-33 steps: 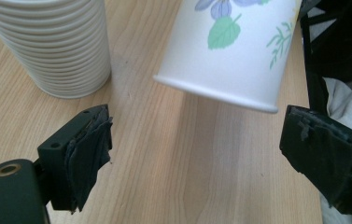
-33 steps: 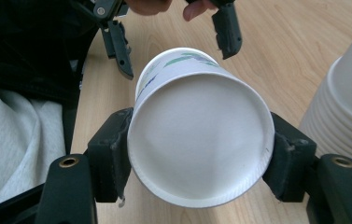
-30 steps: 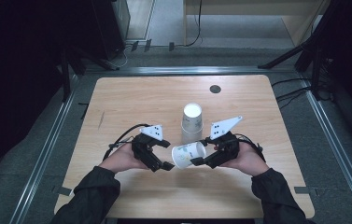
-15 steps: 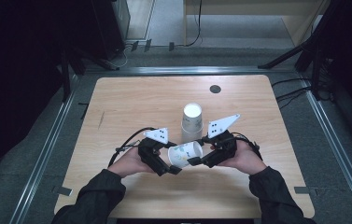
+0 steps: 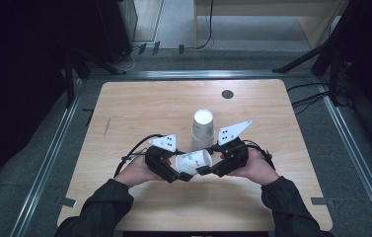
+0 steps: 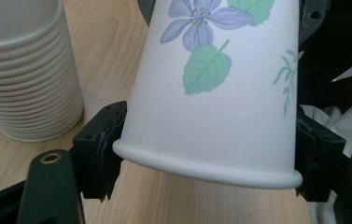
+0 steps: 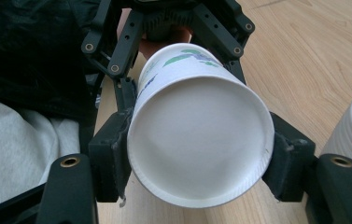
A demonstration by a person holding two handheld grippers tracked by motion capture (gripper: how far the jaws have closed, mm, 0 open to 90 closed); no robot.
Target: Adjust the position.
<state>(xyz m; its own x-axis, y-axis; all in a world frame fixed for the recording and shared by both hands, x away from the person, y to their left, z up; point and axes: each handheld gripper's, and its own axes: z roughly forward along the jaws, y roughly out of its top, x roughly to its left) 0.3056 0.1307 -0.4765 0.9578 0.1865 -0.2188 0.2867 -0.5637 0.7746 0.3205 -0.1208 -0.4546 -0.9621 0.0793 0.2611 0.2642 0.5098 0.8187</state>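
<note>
Closest to the person's edge of the table point(image 5: 139, 103), two dark sleeves come in and both hands meet just in front of the body. Between them a single paper cup point(image 5: 194, 162) lies on its side, lifted off the wood and pinched from both ends. The left gripper point(image 5: 177, 174) has its jaws pressed against opposite sides of the cup near the rolled rim point(image 6: 201, 170), one pad on each side; in the left gripper view the purple flower and green leaf print point(image 6: 206, 67) stands large just above that rim. The right gripper point(image 5: 208, 170) grips the cup at the base end, jaws closed on either side of the white bottom disc point(image 7: 199, 140), which faces straight into the right gripper view. There the left gripper point(image 7: 164, 28) shows beyond the cup, holding the far end.

Just past the grippers, towards the middle of the table, a stack of paper cups point(image 5: 203, 130) stands upside down, near the held cup but apart from it. Farther still, a small dark round spot point(image 5: 227, 94) sits near the far edge.
</note>
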